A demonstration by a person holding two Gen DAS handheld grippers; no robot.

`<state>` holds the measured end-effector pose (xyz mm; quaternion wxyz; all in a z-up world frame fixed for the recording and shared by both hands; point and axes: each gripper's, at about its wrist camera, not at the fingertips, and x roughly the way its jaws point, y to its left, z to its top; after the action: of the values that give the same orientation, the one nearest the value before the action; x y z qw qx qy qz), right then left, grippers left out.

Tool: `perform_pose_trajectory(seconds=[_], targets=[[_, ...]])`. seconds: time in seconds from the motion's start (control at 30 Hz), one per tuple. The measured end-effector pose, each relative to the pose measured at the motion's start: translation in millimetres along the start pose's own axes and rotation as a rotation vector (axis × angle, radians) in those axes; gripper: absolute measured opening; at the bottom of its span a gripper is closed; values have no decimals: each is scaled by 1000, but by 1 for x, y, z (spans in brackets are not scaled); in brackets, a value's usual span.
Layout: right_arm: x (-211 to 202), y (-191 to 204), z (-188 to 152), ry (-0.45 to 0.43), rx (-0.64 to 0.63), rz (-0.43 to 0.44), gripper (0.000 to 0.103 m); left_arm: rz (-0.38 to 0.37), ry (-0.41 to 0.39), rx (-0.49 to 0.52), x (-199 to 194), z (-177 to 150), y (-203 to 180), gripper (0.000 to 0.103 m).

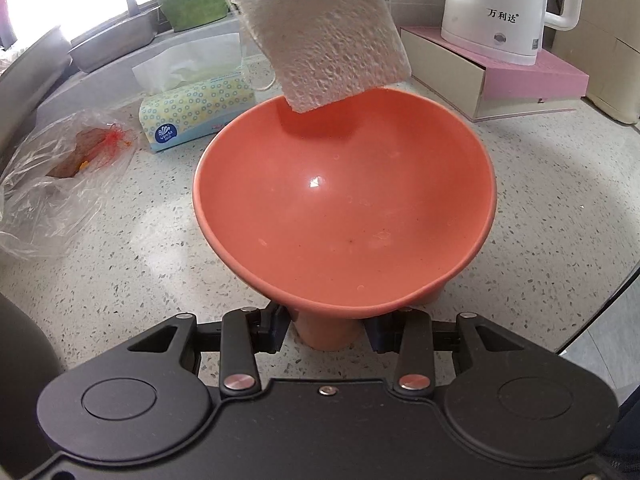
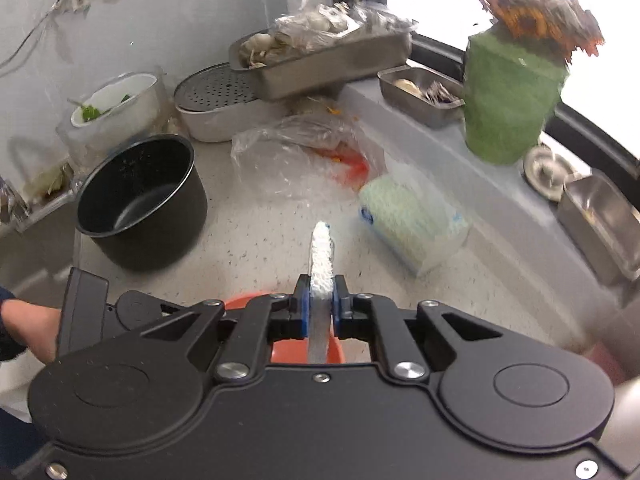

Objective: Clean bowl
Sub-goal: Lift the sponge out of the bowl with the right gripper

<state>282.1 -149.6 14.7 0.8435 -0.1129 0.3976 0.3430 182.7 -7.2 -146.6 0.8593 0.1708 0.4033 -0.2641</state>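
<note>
An orange bowl [image 1: 344,208] with a foot stands tilted toward me on the speckled counter. My left gripper [image 1: 326,330] is shut on the bowl's foot, one pad on each side. A white sponge [image 1: 320,32] hangs above the bowl's far rim, casting a shadow inside the bowl. In the right wrist view my right gripper [image 2: 321,304] is shut on that sponge [image 2: 322,256], which sticks forward edge-on between the blue pads. Part of the bowl [image 2: 288,350] shows below the right gripper. The bowl's inside has a few faint specks.
A tissue pack [image 1: 196,114], a crumpled plastic bag [image 1: 60,176], a white kettle [image 1: 504,8] on a pink box [image 1: 520,76], a green pot [image 2: 512,100], a black cooker pot [image 2: 140,200], and steel trays [image 2: 320,60] surround the counter. The counter edge runs at right [image 1: 600,312].
</note>
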Motion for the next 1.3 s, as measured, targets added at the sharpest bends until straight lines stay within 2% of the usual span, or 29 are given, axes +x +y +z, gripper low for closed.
perform_pose_trajectory(seconds=[0.2, 0.3, 0.4, 0.6, 0.77, 1.13, 1.3], targets=[[-16, -13, 4, -78, 81, -3, 11, -1, 0, -1, 0, 0, 1, 38], [-7, -12, 0, -87, 31, -112, 11, -2, 1, 2, 0, 1, 1, 38], [16, -12, -8, -48, -22, -167, 11, -1, 2, 2, 1, 2, 1, 38], [44, -23, -33, 54, 89, -102, 12, 0, 6, 0, 1, 3, 0, 38], [28, -38, -51, 79, 204, -64, 11, 2, 7, -3, 2, 4, 0, 38], [7, -17, -98, 134, 227, -103, 12, 3, 12, 2, 3, 7, 1, 38], [-1, -1, -109, 142, 176, -137, 12, -1, 14, 7, 4, 8, 1, 39]])
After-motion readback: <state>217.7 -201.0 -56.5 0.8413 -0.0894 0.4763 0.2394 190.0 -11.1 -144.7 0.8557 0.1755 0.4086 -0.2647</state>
